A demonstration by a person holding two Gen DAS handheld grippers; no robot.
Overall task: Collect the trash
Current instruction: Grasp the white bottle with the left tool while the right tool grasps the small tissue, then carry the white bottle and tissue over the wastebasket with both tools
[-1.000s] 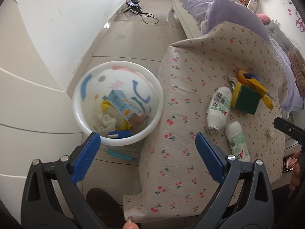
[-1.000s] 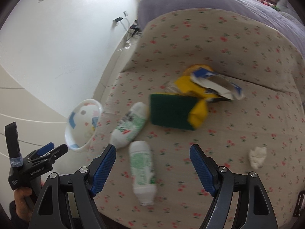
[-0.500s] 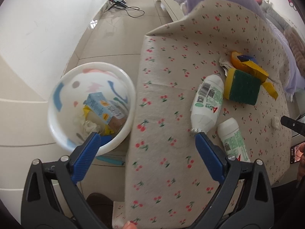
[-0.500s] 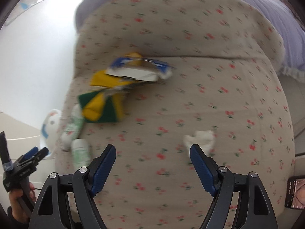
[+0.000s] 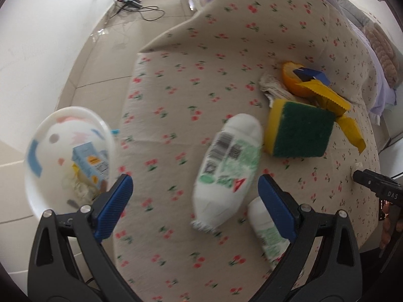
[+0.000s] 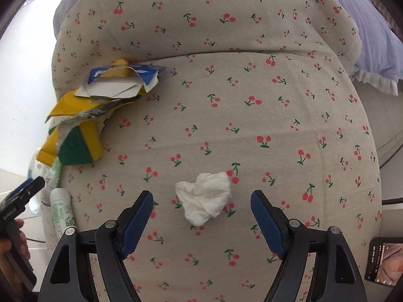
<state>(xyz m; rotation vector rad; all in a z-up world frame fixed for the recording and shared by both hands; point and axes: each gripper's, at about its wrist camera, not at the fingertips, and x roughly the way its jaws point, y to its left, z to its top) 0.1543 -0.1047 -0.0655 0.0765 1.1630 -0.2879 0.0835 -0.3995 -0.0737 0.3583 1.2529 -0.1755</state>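
Observation:
A cherry-print cloth (image 5: 196, 80) covers the table. My left gripper (image 5: 195, 196) hangs open above a white-and-green bottle (image 5: 228, 168) that lies on its side between the jaws, untouched. A second small bottle (image 5: 268, 231) lies by the right finger. A green-and-yellow sponge (image 5: 299, 132) and torn yellow and blue wrappers (image 5: 312, 88) lie further back. My right gripper (image 6: 201, 209) is open over a crumpled white tissue (image 6: 205, 198), which lies between the fingertips without contact. The sponge (image 6: 78, 146) and wrappers (image 6: 110, 90) sit at the left of the right wrist view.
A white bin (image 5: 68, 156) with a blue carton and papers inside stands on the floor left of the table. Cables (image 5: 136, 2) lie by the far wall. A bed with purple bedding (image 6: 377, 58) is behind. A phone (image 6: 385, 259) lies at the right edge.
Both grippers moved across and lower. The left one swung from the bin to over the white-and-green bottle. The right one went from the bottles and sponge to over the tissue.

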